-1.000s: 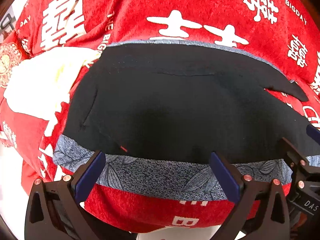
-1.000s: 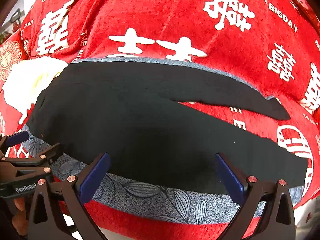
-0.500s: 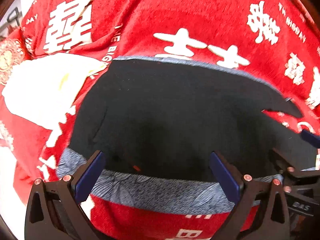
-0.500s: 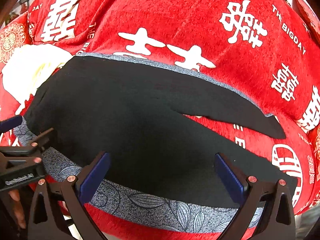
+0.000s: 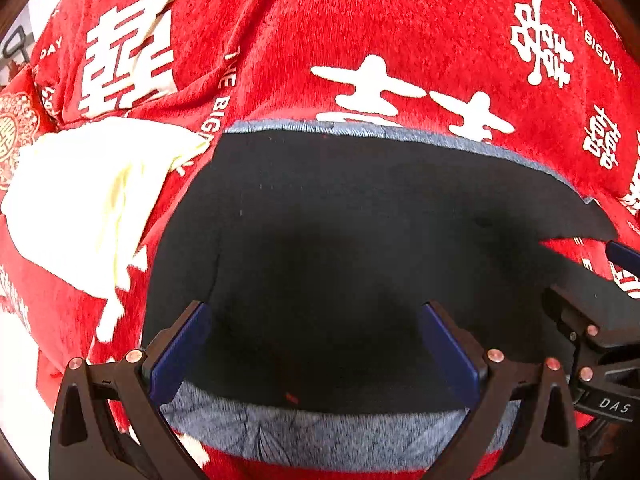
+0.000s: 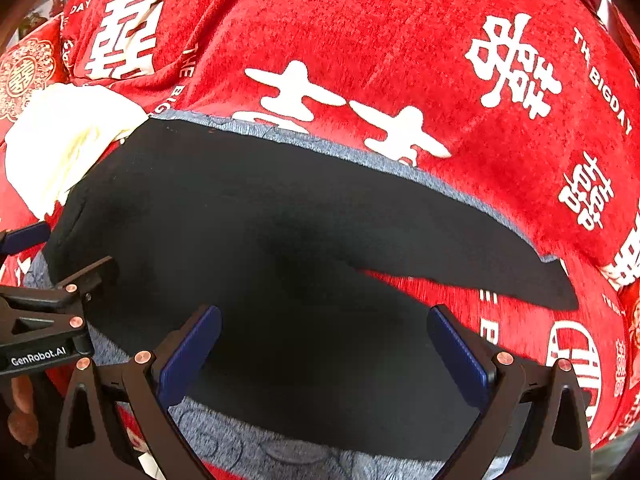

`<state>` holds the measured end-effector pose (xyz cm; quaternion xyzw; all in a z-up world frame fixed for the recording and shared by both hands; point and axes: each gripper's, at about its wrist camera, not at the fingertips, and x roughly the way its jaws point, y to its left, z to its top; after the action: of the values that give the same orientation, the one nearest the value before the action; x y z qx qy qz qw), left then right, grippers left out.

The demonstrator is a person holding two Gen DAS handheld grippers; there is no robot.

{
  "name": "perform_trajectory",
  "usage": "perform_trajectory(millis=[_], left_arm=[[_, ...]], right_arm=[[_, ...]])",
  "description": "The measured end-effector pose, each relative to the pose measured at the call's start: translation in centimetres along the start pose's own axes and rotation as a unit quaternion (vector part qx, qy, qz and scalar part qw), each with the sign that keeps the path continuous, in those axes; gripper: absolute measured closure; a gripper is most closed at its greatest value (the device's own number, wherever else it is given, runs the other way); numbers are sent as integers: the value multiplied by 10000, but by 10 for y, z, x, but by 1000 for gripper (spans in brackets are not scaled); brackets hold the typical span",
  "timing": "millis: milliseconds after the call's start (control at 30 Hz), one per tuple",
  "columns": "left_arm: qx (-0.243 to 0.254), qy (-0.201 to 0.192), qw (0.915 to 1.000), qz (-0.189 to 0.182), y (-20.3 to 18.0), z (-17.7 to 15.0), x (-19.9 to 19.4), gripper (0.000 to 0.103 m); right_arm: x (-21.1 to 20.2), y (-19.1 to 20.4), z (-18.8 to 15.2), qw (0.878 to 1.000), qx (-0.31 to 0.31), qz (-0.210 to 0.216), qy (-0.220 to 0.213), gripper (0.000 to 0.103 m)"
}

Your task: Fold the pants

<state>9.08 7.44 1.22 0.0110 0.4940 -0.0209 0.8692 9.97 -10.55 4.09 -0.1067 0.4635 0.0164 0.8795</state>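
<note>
Pants [image 5: 360, 240]: black, spread flat on red blanket [image 5: 360, 20], over a grey leaf-print cloth [image 5: 320, 432]
Left claw [image 5: 316, 344]: released, apparently just above pants
Right claw [image 6: 324, 344]: released, over pants
Left side: white cloth [image 5: 80, 200]

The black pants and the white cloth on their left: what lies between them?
Only bare red blanket separates black pants from white cloth, seen in both wrist views.

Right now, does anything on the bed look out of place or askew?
The black pants lie flat, but the legs splay apart, with a wedge of red blanket showing between them. A cream cloth lies bunched beside the waist end. Nothing looks damaged.
</note>
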Motion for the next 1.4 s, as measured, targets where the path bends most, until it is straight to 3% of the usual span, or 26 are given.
perform_trajectory(millis=[700, 900, 1000, 1100, 1400], left_arm=[[414, 38, 9990, 155, -13, 50, 54, 0], [554, 62, 9984, 42, -20, 73, 72, 0], [554, 112, 9983, -158, -21, 88, 83, 0], [624, 127, 9979, -114, -22, 99, 96, 0], [592, 319, 9977, -115, -16, 107, 122, 0]], right_arm=[[65, -25, 57, 9993, -55, 349, 132, 0], [95, -39, 82, 9951, -335, 929, 75, 0], [116, -50, 99, 9865, -477, 1560, 143, 0], [139, -57, 119, 9751, -729, 2072, 291, 0], [198, -42, 167, 9410, -1800, 2806, 578, 0]])
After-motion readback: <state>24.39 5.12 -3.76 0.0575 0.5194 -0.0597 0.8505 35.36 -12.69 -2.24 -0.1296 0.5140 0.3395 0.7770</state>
